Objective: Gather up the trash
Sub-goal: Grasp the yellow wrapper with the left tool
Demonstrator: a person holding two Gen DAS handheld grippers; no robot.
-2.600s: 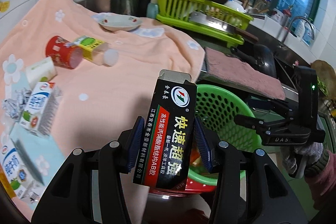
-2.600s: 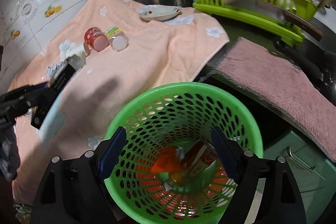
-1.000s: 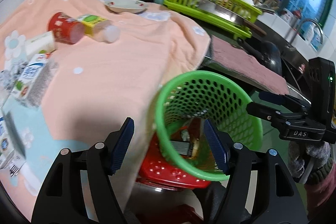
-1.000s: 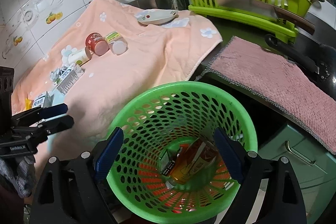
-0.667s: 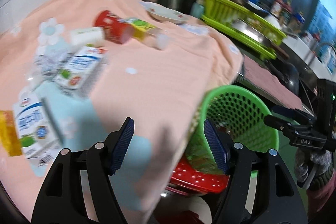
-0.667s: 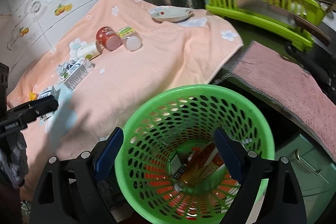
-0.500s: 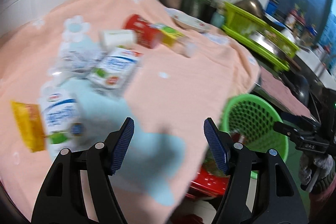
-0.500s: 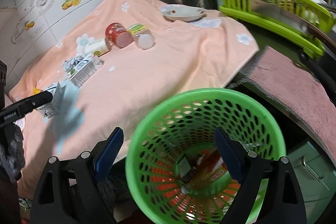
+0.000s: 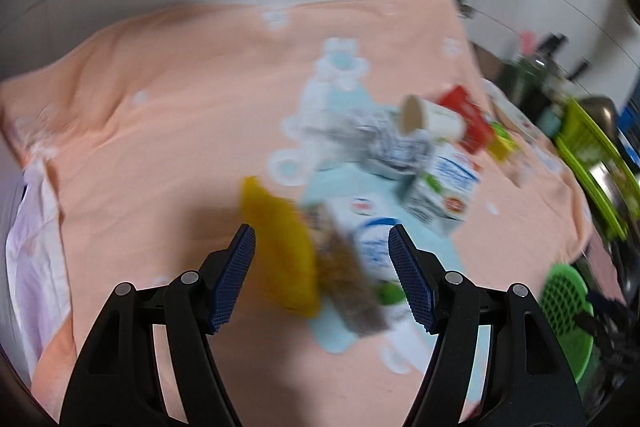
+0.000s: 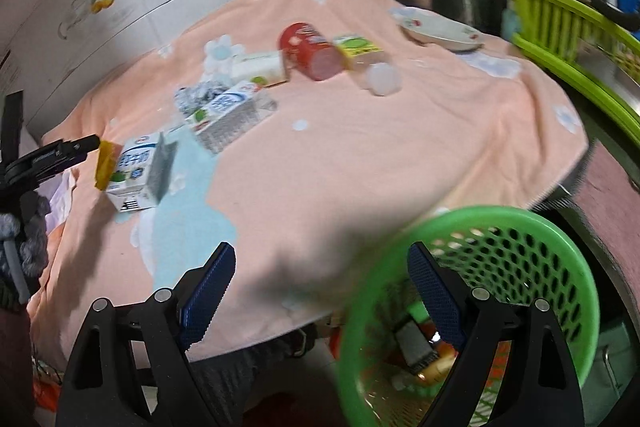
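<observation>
With both my left tongs (image 9: 322,277) and right tongs (image 10: 320,293) released and empty, I fear grabbing the milk carton (image 9: 372,247) alongside the yellow packet (image 9: 280,247) it touches, far from the green basket (image 10: 516,227).

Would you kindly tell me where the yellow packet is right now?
The yellow packet lies at the left of the peach towel in the right wrist view, against a milk carton; the open left gripper frames it.
</observation>
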